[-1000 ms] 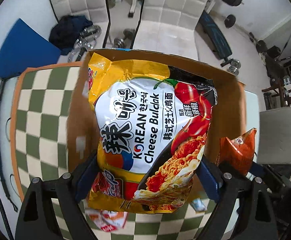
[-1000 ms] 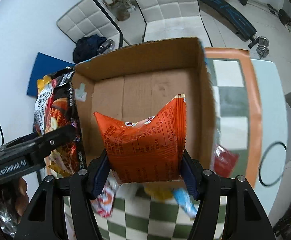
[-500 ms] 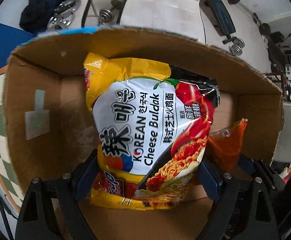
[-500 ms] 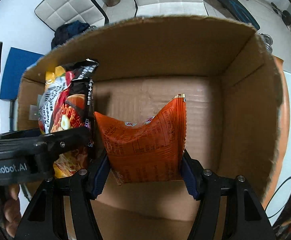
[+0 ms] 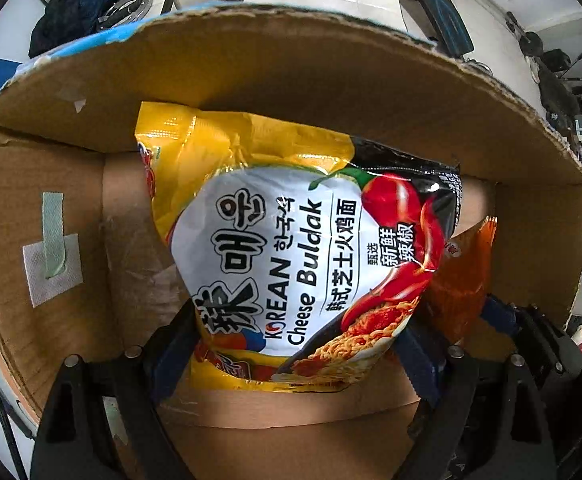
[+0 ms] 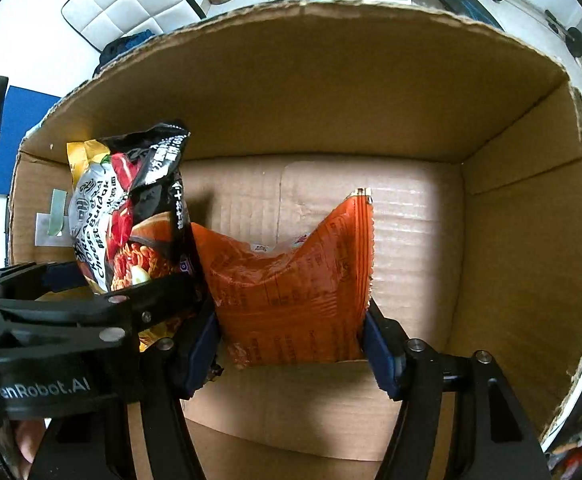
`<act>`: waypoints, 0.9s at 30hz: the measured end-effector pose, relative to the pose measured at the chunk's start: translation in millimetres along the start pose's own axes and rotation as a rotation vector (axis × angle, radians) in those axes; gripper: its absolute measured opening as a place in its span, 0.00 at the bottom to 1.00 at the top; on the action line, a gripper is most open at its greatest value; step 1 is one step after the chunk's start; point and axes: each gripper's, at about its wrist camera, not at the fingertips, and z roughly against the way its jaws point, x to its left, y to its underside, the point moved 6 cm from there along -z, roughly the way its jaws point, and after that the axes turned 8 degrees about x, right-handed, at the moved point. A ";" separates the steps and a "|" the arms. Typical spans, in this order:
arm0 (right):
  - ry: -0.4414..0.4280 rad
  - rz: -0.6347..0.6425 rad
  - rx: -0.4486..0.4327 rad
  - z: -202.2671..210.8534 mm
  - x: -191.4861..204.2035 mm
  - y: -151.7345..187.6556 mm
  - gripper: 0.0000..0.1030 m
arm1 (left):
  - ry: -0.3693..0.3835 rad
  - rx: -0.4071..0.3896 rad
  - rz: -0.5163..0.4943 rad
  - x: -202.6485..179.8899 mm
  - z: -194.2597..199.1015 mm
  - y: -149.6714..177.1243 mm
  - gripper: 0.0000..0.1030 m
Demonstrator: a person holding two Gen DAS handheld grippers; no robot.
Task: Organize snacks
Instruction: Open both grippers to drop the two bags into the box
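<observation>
Left gripper clamped the yellow Cheese Buldak noodle packet, right gripper the orange foil snack packet; both best lowered side by side onto the brown cardboard box floor before release.

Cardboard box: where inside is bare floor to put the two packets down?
Bare floor of the cardboard box lies between the orange packet and its right wall, also behind the packets. It is crowded at the left, around the Cheese Buldak packet.

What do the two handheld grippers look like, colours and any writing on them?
Both grippers are matte black frames with silver screw heads and dark blue finger pads. The left gripper, seen from the right camera, carries white "GenRobot.AI" lettering on its side. The right gripper shows the same black arms. No cables or sleeves are clearly visible.
</observation>
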 end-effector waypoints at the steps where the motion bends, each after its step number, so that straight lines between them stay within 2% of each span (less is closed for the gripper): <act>1: 0.002 -0.001 0.001 -0.9 0.9 -0.1 0.67 | -0.004 0.001 0.004 -2.0 -1.3 -2.5 0.88; 3: 0.008 -0.003 0.007 -2.2 3.2 0.4 0.71 | 0.002 0.007 0.015 -2.5 -2.0 -5.4 0.88; 7: 0.029 -0.021 0.010 0.5 1.6 1.2 0.89 | -0.005 0.004 0.022 0.4 4.1 -2.8 0.88; 10: 0.025 -0.033 0.010 5.1 -0.1 6.2 0.91 | -0.007 -0.010 0.022 -3.6 13.8 -1.9 0.89; 13: 0.025 -0.046 0.003 12.3 -1.7 10.0 0.92 | -0.029 -0.043 0.014 -7.0 28.2 1.2 0.98; 17: 0.034 -0.048 -0.011 26.1 -0.9 16.3 0.98 | -0.037 -0.093 0.010 -11.1 50.6 9.2 0.98; 21: 0.038 -0.042 -0.041 49.3 0.5 28.1 0.99 | -0.064 -0.149 0.002 -13.3 71.9 26.2 0.98; 27: 0.073 -0.012 -0.111 89.9 22.1 47.1 1.00 | -0.103 -0.239 -0.010 -3.1 96.7 74.8 0.98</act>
